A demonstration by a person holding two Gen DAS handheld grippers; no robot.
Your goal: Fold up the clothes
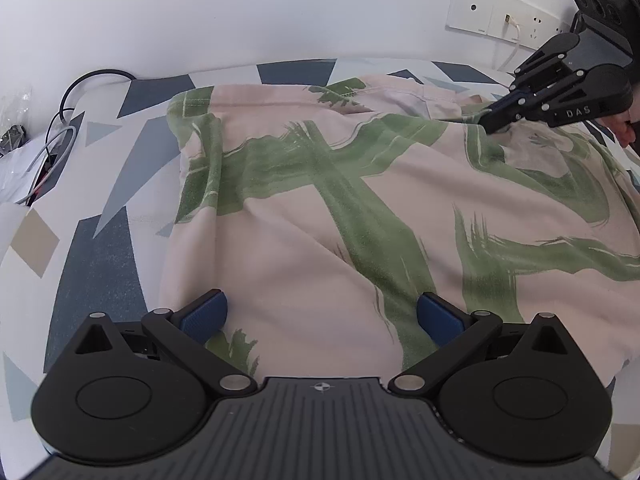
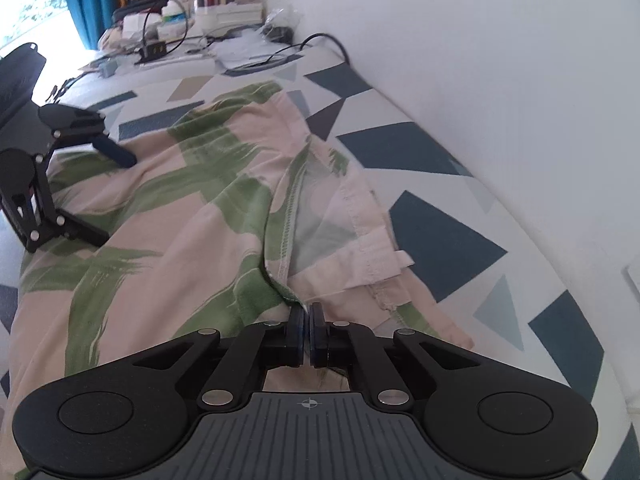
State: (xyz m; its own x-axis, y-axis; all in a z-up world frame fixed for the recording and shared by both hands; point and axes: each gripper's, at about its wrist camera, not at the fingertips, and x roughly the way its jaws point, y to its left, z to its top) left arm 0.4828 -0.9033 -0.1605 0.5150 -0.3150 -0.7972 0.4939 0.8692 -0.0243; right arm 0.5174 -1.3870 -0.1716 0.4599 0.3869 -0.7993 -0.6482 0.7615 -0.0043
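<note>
A pink garment with green brush-stroke print (image 1: 320,200) lies spread and rumpled on a sheet of blue and grey shapes (image 1: 100,248). My left gripper (image 1: 322,304) stands wide open just above the garment's near part, with cloth below its blue pads (image 1: 204,316) but nothing pinched. In the right wrist view the left gripper (image 2: 118,200) sits at the garment's (image 2: 180,220) left side. My right gripper (image 2: 307,310) is shut, its pads pressed together on the green-trimmed seam edge where an inner layer and a hem show. In the left wrist view the right gripper (image 1: 490,124) pins cloth at the far right.
A white wall runs along the far side of the sheet (image 2: 440,240). A socket panel (image 1: 500,20) with a white cable is on that wall. Black and grey cables (image 1: 60,120) lie at the sheet's end, beside cluttered boxes and bottles (image 2: 200,12). A hand (image 1: 624,128) holds the right gripper.
</note>
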